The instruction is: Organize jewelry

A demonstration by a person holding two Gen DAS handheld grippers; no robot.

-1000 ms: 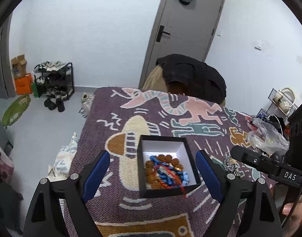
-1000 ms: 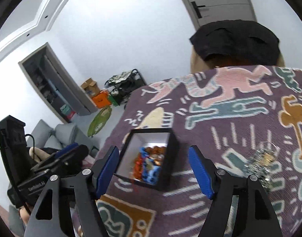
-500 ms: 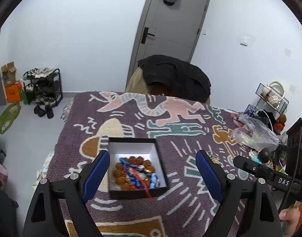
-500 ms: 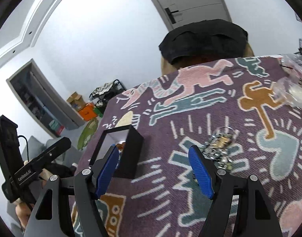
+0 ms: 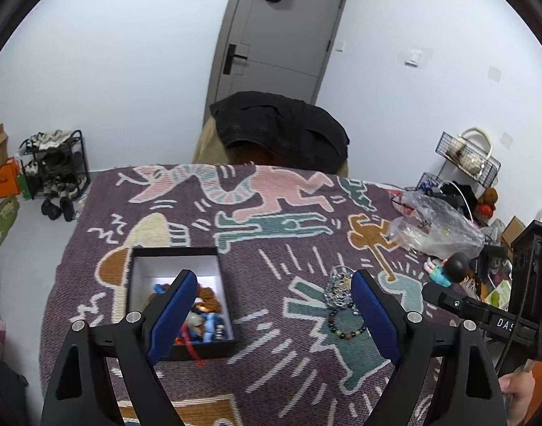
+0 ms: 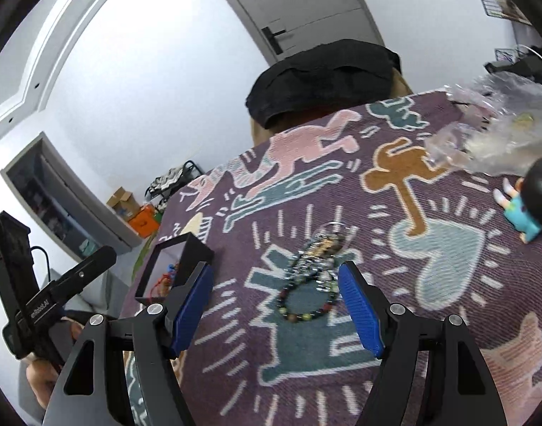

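A black box (image 5: 180, 298) with a white inside holds brown, blue and red bead jewelry; it sits left on the patterned blanket, and the box (image 6: 178, 266) also shows at the left of the right wrist view. A dark beaded bracelet (image 6: 304, 301) lies beside a pile of silvery chains (image 6: 322, 248); the same bracelet (image 5: 345, 325) and chain pile (image 5: 338, 289) appear in the left wrist view. My right gripper (image 6: 276, 305) hovers open with the bracelet between its fingers. My left gripper (image 5: 271, 314) is open over bare blanket between box and bracelet.
A purple blanket (image 5: 271, 227) with cartoon figures covers the surface. A crumpled clear plastic bag (image 6: 491, 131) and a small doll (image 6: 530, 198) lie at the right. A chair with a black garment (image 5: 281, 127) stands behind. The other gripper's handle (image 5: 491, 319) reaches in from the right.
Both grippers have swung to the right, away from the box. The box slid to the left in each view and the bracelet and chains came between the right gripper's fingers.
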